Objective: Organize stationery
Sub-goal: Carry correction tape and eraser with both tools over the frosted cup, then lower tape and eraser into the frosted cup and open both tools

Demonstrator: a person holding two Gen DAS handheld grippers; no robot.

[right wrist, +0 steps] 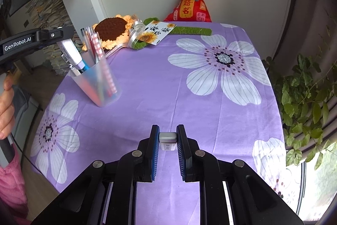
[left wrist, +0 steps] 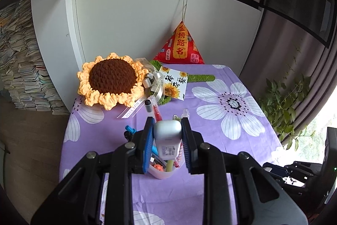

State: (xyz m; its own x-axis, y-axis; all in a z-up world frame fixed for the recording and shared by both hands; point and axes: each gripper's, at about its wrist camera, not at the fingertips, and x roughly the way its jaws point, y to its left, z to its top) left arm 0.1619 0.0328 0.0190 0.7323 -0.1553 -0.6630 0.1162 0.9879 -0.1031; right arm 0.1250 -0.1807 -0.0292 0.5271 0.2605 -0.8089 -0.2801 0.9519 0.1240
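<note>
My left gripper (left wrist: 167, 132) is shut on a white and lilac correction-tape dispenser (left wrist: 167, 136), held tip-down over the mouth of a translucent pen cup (left wrist: 161, 174). In the right wrist view the same dispenser (right wrist: 70, 52) slants into the cup (right wrist: 101, 83), which holds several pens, at the table's left. My right gripper (right wrist: 167, 138) is shut on a small white and grey eraser-like block (right wrist: 167, 140) above the near middle of the purple floral tablecloth (right wrist: 189, 98).
A crocheted sunflower (left wrist: 111, 79) with a card and a green stem lies at the back of the table. A red triangular pillow (left wrist: 181, 45) leans in the corner. A leafy plant (right wrist: 305, 98) stands to the right, stacked books (left wrist: 19, 69) to the left.
</note>
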